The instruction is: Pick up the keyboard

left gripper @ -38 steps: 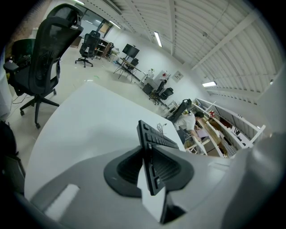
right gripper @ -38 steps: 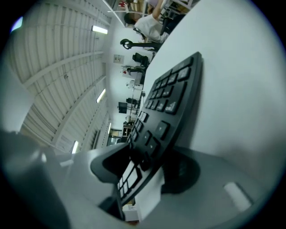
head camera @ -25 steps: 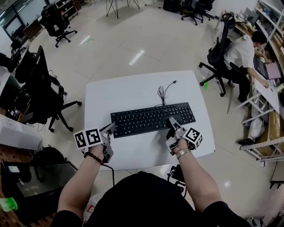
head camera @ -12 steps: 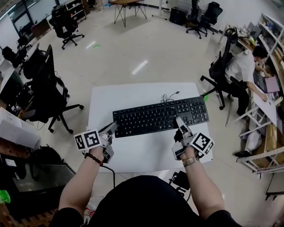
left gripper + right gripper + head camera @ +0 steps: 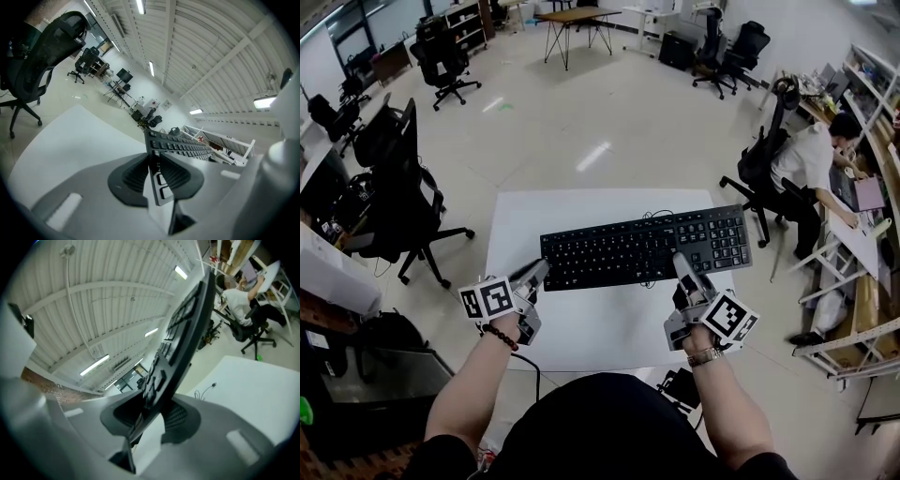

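Left claw: the left gripper [image 5: 540, 268] is clamped on the near-left corner of the keyboard [image 5: 647, 246]. In the left gripper view its ribbed pads [image 5: 136, 176] press on both faces of the thin edge, jaws narrow.
Right claw: the right gripper [image 5: 680, 260] is closed on the near edge, toward the number-pad end. The right gripper view shows the keyboard's rim wedged between both pads [image 5: 180, 416], with nothing else in there.
Keyboard: black and full-size, it is held in the air between the two claws above the white table [image 5: 600, 328]. It is tipped, and in the head view its right end reaches out past the table's edge.
Cable: a thin black lead [image 5: 659, 215] trails from the back edge. Its plug [image 5: 214, 385] lies on the table, loose as far as I can tell.
Weight: it looks light, a plastic shell, and I'd judge two claws carry it easily.
Stiffness: rigid across its short side, but likely to flex a little along its length if held from one end only.
Surface: the smooth plastic frame is probably somewhat slippery. The keys give under pressure and make a poor bite.
Where to hold: on the bare front rim, one claw near each end, so the pads squeeze frame rather than keycaps.
Risk: both grips sit on one long edge, so the far side may droop and twist in the pads. The trailing lead could also snag on the table.
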`<state>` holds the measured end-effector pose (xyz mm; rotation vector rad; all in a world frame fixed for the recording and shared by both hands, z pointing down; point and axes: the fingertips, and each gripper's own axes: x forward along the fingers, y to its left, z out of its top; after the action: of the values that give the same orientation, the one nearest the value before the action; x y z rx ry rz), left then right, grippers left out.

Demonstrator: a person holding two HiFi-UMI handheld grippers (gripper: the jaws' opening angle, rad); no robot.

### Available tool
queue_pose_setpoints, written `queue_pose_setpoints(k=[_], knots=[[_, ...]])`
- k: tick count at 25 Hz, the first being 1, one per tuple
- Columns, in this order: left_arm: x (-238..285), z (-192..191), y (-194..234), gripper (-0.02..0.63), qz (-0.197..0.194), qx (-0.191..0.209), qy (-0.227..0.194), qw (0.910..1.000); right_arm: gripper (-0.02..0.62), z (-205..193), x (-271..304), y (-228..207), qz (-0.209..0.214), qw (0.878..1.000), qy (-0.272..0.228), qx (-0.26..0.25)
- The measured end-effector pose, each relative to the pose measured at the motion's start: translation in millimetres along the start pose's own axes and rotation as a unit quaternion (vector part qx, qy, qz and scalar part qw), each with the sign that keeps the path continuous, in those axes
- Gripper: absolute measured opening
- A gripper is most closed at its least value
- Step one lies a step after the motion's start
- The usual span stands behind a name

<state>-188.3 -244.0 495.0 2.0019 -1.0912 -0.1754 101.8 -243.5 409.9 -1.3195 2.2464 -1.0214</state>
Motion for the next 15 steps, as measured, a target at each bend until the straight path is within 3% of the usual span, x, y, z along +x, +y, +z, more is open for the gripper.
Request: queue_pose_setpoints(k=[15], knots=[[-2, 3, -3, 0.083, -0.007, 0.005, -0.019, 0.9998, 0.114, 2, -7, 12, 0.011, 0.999, -0.009, -0.031]])
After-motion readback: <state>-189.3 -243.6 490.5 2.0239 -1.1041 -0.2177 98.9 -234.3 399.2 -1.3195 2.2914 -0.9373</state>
